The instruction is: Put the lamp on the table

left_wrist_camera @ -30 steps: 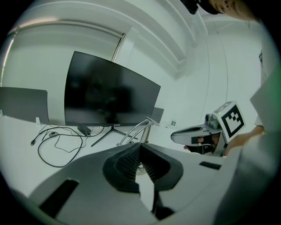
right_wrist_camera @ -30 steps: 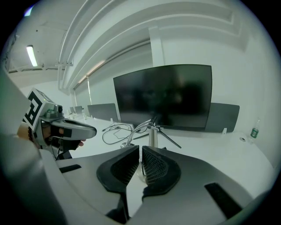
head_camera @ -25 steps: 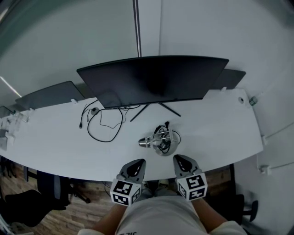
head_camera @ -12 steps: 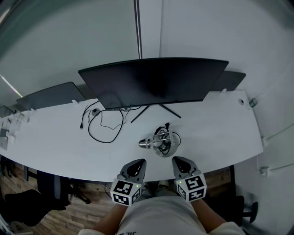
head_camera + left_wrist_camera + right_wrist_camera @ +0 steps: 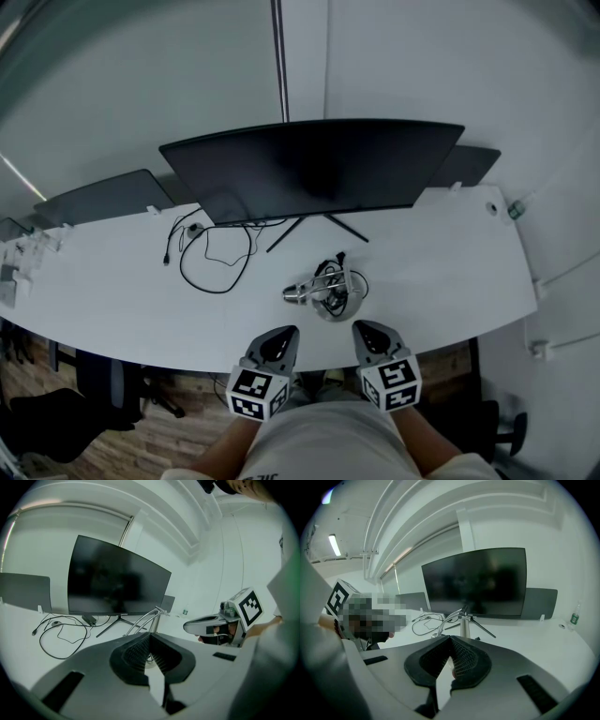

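Left gripper (image 5: 150,635) and right gripper (image 5: 450,638) fingers clenched, empty — only head view shows lamp (image 5: 330,298) base

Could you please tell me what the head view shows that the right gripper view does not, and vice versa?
Head view only: the wooden floor and a dark chair beside the table. Right gripper view only: the closed, empty jaws of the right gripper, and a ceiling light. Both: the monitor, the lamp and the looped cable.
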`<act>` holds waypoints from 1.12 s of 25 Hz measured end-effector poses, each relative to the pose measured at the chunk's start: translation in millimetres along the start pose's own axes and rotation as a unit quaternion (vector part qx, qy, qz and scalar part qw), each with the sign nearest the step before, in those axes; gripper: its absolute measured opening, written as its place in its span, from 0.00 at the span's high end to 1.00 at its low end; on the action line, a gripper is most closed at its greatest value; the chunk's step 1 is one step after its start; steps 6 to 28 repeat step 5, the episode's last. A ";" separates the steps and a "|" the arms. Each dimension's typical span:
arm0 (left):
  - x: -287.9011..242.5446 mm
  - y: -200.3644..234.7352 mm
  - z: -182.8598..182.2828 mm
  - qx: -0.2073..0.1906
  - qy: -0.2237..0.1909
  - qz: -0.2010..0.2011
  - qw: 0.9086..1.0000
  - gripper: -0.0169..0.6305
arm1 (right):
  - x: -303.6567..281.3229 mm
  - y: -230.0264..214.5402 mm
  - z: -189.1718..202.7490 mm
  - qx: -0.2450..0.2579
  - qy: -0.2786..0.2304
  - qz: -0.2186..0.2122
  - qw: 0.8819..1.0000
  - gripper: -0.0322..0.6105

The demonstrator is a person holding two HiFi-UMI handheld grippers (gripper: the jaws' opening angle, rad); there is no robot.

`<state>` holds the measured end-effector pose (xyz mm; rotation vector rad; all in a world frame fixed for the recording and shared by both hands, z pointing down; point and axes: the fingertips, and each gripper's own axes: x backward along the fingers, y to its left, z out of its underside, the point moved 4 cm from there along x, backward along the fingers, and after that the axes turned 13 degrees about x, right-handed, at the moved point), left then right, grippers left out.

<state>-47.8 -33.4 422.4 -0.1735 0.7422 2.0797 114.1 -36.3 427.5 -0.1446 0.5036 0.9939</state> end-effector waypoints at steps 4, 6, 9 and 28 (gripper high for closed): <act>-0.4 -1.7 -1.5 -0.001 -0.001 0.001 1.000 0.97 | 0.1 0.0 -0.3 0.000 -0.001 0.002 1.000 0.90; -0.5 -2.0 -2.0 -0.002 -0.001 0.001 1.000 0.97 | 0.2 0.1 -0.5 0.000 -0.001 0.003 1.000 0.90; -0.5 -2.0 -2.0 -0.002 -0.001 0.001 1.000 0.97 | 0.2 0.1 -0.5 0.000 -0.001 0.003 1.000 0.90; -0.5 -2.0 -2.0 -0.002 -0.001 0.001 1.000 0.97 | 0.2 0.1 -0.5 0.000 -0.001 0.003 1.000 0.90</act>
